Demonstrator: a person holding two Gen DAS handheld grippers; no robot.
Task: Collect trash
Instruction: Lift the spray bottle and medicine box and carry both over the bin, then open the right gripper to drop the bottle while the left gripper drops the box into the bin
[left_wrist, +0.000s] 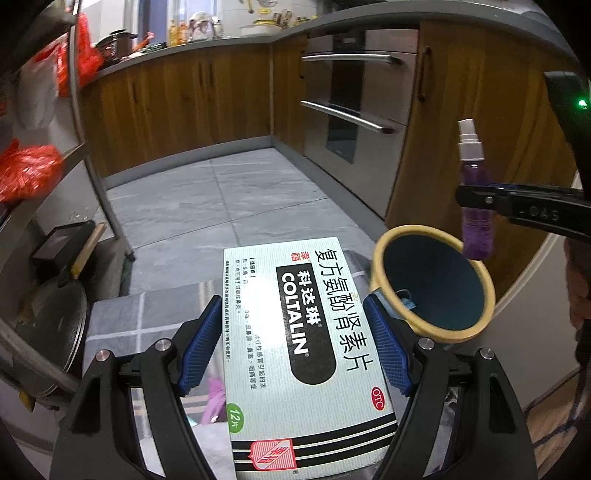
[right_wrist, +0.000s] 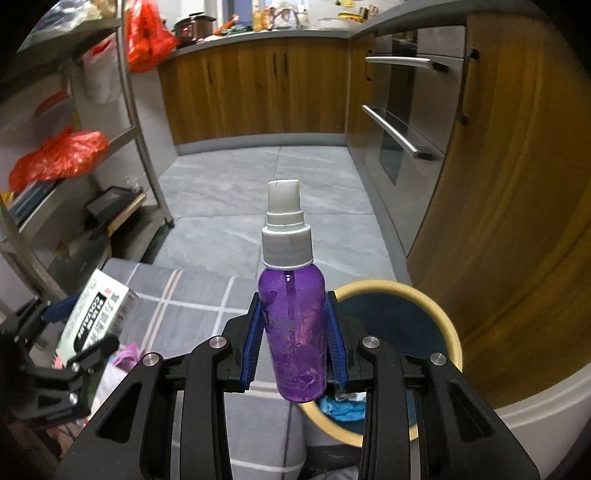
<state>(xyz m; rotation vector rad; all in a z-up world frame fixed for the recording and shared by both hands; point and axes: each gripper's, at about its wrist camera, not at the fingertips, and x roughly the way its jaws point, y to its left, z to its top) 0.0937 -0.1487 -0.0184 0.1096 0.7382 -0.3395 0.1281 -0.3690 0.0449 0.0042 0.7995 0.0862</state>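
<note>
Right gripper (right_wrist: 291, 341): we pinch the bottle (right_wrist: 291, 325) upright, just above the bin (right_wrist: 439, 314), ready to drop.
Left gripper (left_wrist: 295, 343): we clamp the box (left_wrist: 299, 350) flatways, beside the bin's rim, awaiting its turn.

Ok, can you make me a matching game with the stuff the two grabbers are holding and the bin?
Things:
1. medicine box
2. spray bottle
3. bin
4. red bag

Places or looks:
A. lying on the metal shelf
B. purple, with a white cap, in the right gripper
C. yellow rim, dark blue inside
D. white and black, in the left gripper

Pairs: 1-D, 2-B, 3-C, 4-A
</note>
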